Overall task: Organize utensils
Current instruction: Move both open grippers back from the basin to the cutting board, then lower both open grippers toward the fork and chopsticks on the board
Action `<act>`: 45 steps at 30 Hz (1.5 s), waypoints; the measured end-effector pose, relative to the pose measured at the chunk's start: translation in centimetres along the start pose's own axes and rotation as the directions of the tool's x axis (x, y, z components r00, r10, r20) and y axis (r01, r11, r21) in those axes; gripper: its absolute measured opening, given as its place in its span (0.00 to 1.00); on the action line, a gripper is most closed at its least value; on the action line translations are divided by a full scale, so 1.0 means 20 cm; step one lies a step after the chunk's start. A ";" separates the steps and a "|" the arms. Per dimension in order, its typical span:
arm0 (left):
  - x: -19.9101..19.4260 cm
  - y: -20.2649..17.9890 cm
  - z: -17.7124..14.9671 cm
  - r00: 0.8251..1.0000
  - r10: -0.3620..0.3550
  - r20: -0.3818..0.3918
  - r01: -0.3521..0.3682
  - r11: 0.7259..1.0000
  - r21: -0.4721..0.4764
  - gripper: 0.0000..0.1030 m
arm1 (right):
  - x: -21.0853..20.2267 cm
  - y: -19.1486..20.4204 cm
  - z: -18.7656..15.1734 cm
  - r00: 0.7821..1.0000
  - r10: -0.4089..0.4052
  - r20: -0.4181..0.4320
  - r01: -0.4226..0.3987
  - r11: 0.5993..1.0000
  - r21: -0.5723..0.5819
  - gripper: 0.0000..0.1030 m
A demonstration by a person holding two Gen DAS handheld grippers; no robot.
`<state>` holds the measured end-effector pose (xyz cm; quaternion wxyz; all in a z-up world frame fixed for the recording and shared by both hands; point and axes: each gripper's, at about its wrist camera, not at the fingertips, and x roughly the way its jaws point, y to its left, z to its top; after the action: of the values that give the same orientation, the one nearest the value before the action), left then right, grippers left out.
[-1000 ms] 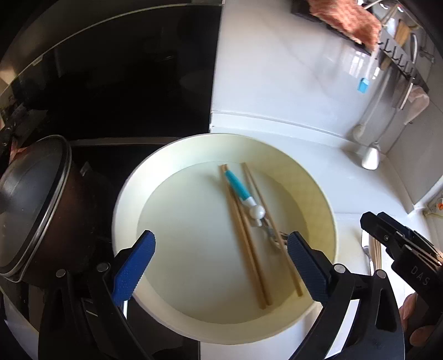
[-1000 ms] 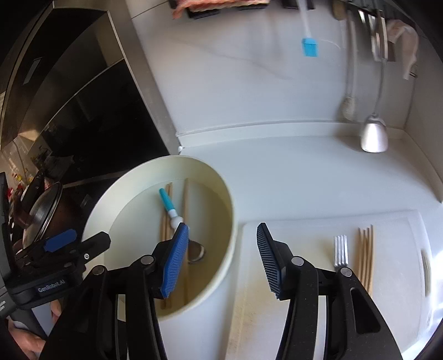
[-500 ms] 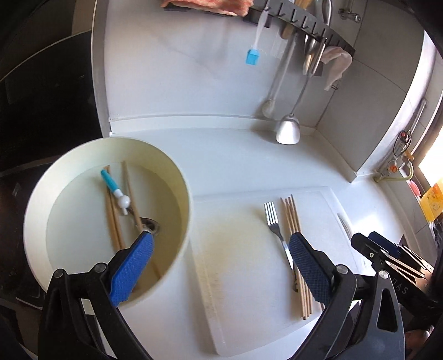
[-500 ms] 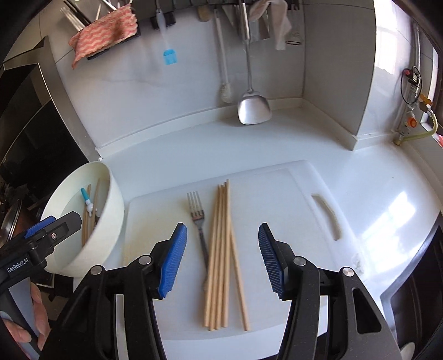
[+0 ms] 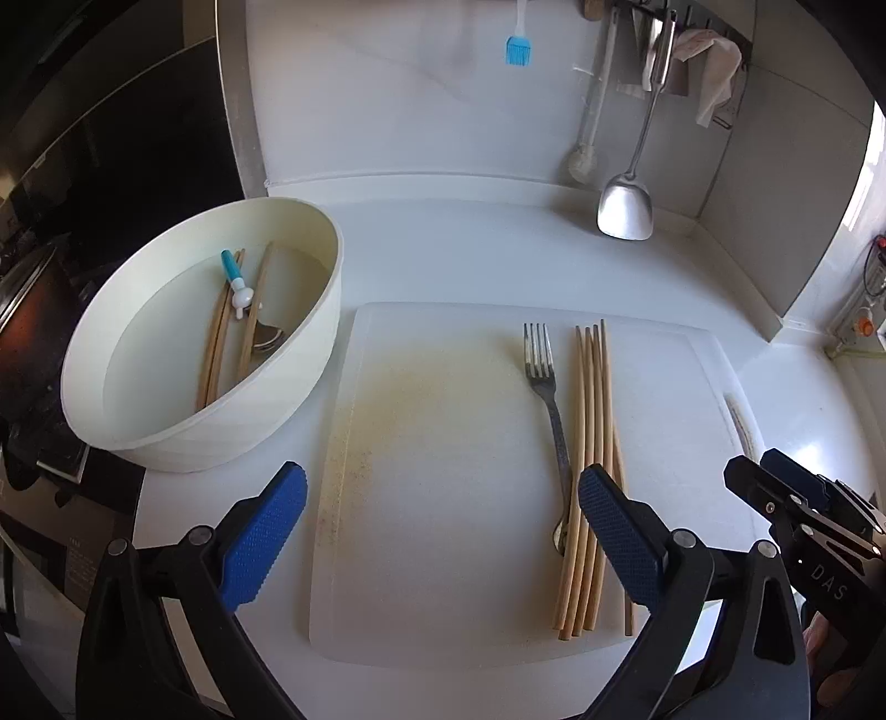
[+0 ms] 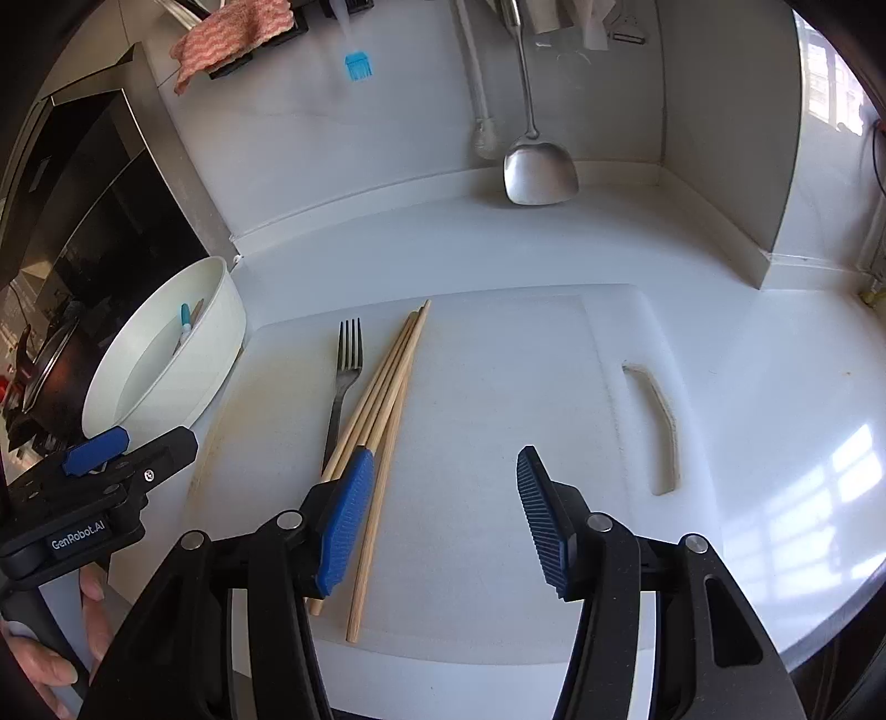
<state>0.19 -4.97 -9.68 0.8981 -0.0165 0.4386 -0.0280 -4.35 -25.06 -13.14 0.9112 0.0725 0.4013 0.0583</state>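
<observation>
A white cutting board (image 5: 443, 443) (image 6: 498, 387) lies on the counter with a metal fork (image 5: 545, 387) (image 6: 343, 376) and several wooden chopsticks (image 5: 592, 443) (image 6: 387, 399) side by side on it. Left of the board stands a cream bowl (image 5: 310, 354) (image 6: 221, 343) holding more chopsticks (image 5: 221, 332), a spoon (image 5: 266, 338) and a blue-and-white utensil (image 5: 235, 279). My left gripper (image 5: 443, 531) hovers open above the board's near part, empty. My right gripper (image 6: 443, 515) is open and empty just right of the chopsticks' near ends.
A dark pot (image 5: 22, 310) sits on the black cooktop at the far left. On the back wall hang a metal spatula (image 5: 626, 205), a white-handled tool (image 5: 587, 149), a blue brush (image 5: 518, 50) and cloths. The counter ends at a corner wall on the right.
Both grippers have swung right, from over the bowl to over the cutting board. Their jaws kept about the same width with nothing in them.
</observation>
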 end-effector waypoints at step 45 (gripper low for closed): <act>0.32 -0.01 -0.05 0.998 -0.029 0.057 0.030 1.000 -0.006 0.94 | 0.35 0.14 -0.11 0.992 -0.115 0.043 0.120 0.979 -0.164 0.50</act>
<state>3.41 -5.60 -15.30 0.9097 -0.0267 0.4125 -0.0393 -1.41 -20.98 -19.18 0.9224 -0.0267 0.3835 0.0366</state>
